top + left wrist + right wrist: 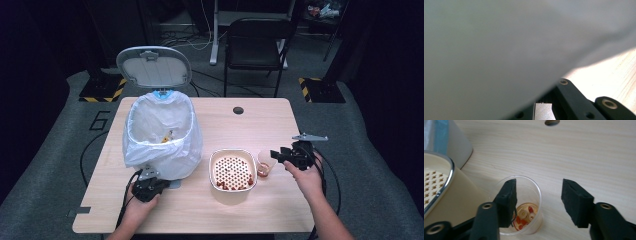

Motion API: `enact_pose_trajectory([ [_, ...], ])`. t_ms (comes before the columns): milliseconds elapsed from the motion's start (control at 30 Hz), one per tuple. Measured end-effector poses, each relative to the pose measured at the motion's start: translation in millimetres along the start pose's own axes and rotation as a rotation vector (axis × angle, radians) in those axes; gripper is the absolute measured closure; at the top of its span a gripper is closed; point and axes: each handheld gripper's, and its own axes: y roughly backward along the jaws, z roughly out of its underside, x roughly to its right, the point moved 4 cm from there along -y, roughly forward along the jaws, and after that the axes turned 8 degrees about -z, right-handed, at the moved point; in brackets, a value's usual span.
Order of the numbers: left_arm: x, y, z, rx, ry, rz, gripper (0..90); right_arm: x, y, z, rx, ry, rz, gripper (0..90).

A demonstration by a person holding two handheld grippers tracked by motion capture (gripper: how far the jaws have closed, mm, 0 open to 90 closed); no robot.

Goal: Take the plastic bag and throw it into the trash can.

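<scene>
1. The desk (210, 210) is a pale wooden top with a small round hole (238, 110) near its far edge.
2. A bin (161, 134) lined with a white bag stands on the left half of the desk, its grey lid (153, 66) swung up and back. A small yellow scrap (166, 136) lies inside the bag.
3. A cream-coloured strainer tray (233, 170) with a perforated floor sits right of the bin, near the middle of the desk. Some red bits lie along its near edge.
4. The left hand-held gripper (150, 186) rests at the near foot of the bin, held in the person's left hand (137, 207). In the left gripper view the white bag (499, 50) presses right up against the camera. The jaws are together, and whether any bag film is pinched between them cannot be told.
5. The right hand-held gripper (276, 155) is held in the person's right hand (306, 177) just right of the cup, pointing left toward it.
6. In the right gripper view this gripper (537, 195) has its jaws apart. One jaw stands over the cup's mouth, the other outside the rim over bare wood, so the near wall of the cup lies between them without being pressed.
7. The clear plastic cup (522, 205) stands upright on the desk just beside the right edge of the strainer tray. In the high view it sits between tray and gripper.
8. At the bottom of the cup lie red and pale pieces (525, 216) in a little liquid.
</scene>
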Motion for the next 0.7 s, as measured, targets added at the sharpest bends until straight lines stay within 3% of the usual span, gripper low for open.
enact_pose_trajectory([
  [33,-0.1,0.0,0.0,0.000,0.000,0.000,90.0,-3.1,5.1,0.3,0.038,0.032,-0.012,36.7],
  [67,-0.2,0.0,0.0,-0.002,0.000,-0.001,90.0,-3.1,5.1,0.3,0.038,0.032,-0.012,36.7],
  [100,0.1,0.0,0.0,0.000,0.000,0.000,90.0,-6.4,9.6,3.1,0.057,0.068,-0.032,26.7],
  [133,0.1,0.0,0.0,0.000,0.000,0.000,90.0,-6.4,9.6,3.1,0.057,0.068,-0.032,26.7],
  [167,0.1,0.0,0.0,0.001,0.000,0.000,90.0,-9.9,13.5,8.6,0.060,0.099,-0.029,20.3],
  [367,0.5,-0.6,-0.1,0.007,0.003,0.001,90.0,-13.5,12.6,28.7,0.057,0.125,-0.014,5.1],
  [467,0.6,-0.5,-0.1,0.006,0.004,0.001,90.0,-12.7,6.4,35.7,0.047,0.121,-0.023,3.3],
  [700,-0.2,0.0,-0.2,-0.001,-0.002,0.000,90.0,-18.0,-19.0,49.6,0.032,0.161,-0.015,1.8],
])
